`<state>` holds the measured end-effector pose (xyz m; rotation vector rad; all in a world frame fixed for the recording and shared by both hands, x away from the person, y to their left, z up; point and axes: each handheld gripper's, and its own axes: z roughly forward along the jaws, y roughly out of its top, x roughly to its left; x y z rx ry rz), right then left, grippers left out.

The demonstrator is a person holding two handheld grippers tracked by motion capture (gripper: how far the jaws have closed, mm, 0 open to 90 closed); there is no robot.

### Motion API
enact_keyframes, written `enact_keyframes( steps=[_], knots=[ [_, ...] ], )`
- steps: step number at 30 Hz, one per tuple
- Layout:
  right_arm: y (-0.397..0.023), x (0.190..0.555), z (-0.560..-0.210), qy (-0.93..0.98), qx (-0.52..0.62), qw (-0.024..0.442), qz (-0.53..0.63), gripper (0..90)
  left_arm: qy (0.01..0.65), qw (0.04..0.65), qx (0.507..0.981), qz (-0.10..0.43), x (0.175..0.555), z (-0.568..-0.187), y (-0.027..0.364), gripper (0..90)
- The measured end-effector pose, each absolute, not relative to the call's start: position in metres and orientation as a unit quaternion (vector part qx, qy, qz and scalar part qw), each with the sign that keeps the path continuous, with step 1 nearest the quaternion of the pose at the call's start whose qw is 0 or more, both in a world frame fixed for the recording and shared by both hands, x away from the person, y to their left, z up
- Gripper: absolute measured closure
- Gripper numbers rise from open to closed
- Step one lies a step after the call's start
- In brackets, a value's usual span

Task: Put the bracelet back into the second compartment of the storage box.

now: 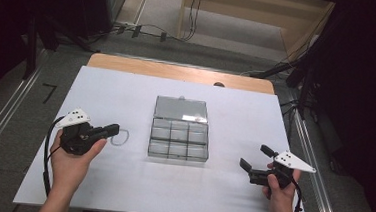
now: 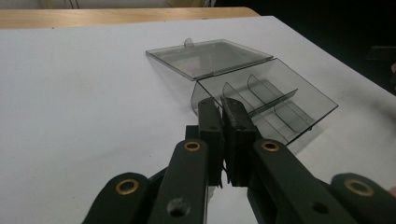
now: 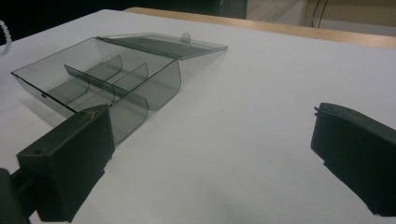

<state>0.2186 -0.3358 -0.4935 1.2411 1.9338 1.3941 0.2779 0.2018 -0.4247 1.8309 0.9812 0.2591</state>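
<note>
- Your left gripper (image 1: 110,129) is resting low over the white table sheet (image 1: 120,181), jaws pressed together; whether they are pinching anything, I cannot tell.
- A thin clear ring, possibly a bead bracelet (image 1: 119,137), is lying just at its tips.
- Your right gripper (image 1: 256,158) is hovering at the right, jaws spread wide and holding nothing.
- Between them the smoky clear compartment box (image 1: 179,141) is sitting open, its lid (image 1: 181,109) lying flat behind, its six cells looking empty.
- Risk, as I judge it: the ring is slight and slippery, so it may slide away, or a nudge may shove the light box.
- The sheet is covering a wooden table (image 1: 178,71); grey floor, cables and dark stands are surrounding it.
</note>
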Motion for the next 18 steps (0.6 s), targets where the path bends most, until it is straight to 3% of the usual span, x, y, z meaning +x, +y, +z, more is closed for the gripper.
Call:
enact_keyframes(
  steps=[18],
  knots=[
    [-0.336,0.217,-0.495,0.699,0.452,0.222,0.507,0.0,0.382,0.512,0.762,0.104,0.284,-0.412,0.179,87.0]
  ],
)
